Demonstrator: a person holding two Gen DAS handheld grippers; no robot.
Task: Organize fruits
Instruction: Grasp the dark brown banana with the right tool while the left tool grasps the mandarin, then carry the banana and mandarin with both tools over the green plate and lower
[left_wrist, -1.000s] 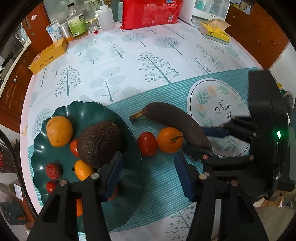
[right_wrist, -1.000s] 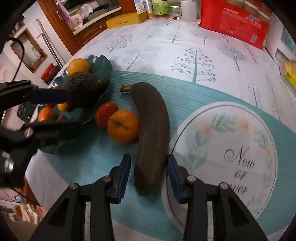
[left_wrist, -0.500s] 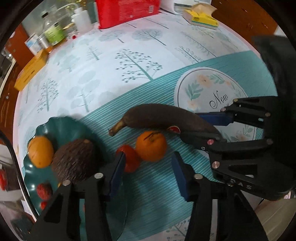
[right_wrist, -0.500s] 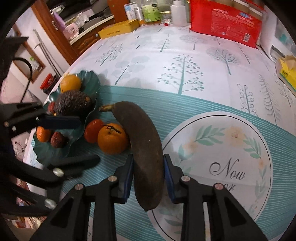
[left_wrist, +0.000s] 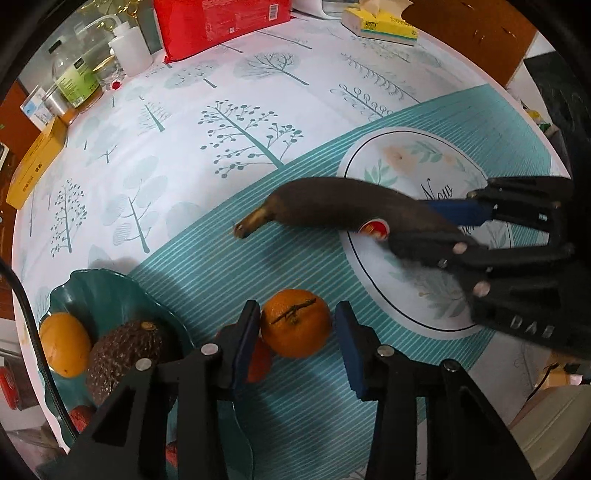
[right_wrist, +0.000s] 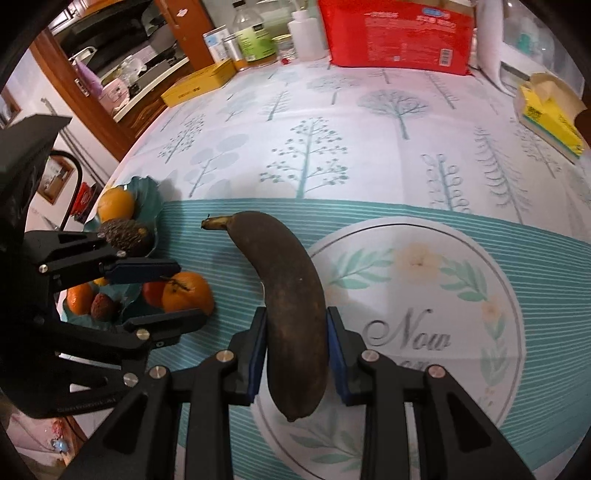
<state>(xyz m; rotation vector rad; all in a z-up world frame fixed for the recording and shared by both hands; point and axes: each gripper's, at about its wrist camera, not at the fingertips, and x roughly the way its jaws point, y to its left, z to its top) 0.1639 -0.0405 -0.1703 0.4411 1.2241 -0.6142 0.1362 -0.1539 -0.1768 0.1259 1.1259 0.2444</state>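
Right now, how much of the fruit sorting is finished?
Partly. The green plate already holds an avocado and small fruits. The right gripper clamps the banana; the left gripper, just closing, straddles the tangerine. A tomato remains.

The left wrist view looks steeply down, close over the mandarin (left_wrist: 295, 323), with the green plate (left_wrist: 110, 291) at its near left. The right wrist view looks down along the banana (right_wrist: 291, 314), facing the table's far end. Both share the banana, mandarin, plate, round mat (right_wrist: 461, 288) and red package (left_wrist: 221, 22).
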